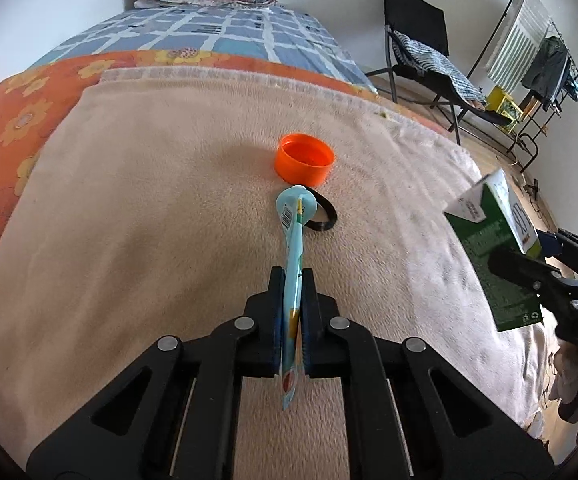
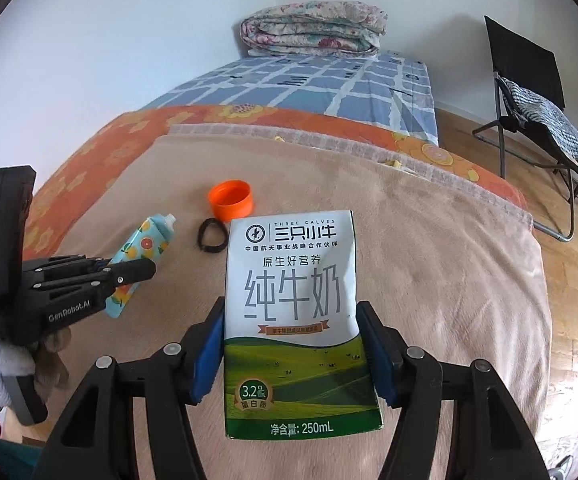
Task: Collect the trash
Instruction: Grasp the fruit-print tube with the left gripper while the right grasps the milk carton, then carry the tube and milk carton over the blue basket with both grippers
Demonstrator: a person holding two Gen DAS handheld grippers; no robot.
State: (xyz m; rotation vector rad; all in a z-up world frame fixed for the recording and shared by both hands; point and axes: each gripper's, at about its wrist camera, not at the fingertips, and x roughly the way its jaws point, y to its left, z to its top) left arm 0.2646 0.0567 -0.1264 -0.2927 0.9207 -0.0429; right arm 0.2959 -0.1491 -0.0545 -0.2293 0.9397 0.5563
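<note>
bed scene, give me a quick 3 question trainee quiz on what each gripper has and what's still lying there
1. True or false: the left gripper is shut on the light blue drink pouch.
2. What does the right gripper hold? A) the orange cap B) the milk carton C) the black hair tie
3. Name the two small items left loose on the beige blanket.

Key
1. True.
2. B, the milk carton, clamped by its sides.
3. The orange cap and the black hair tie.
</note>
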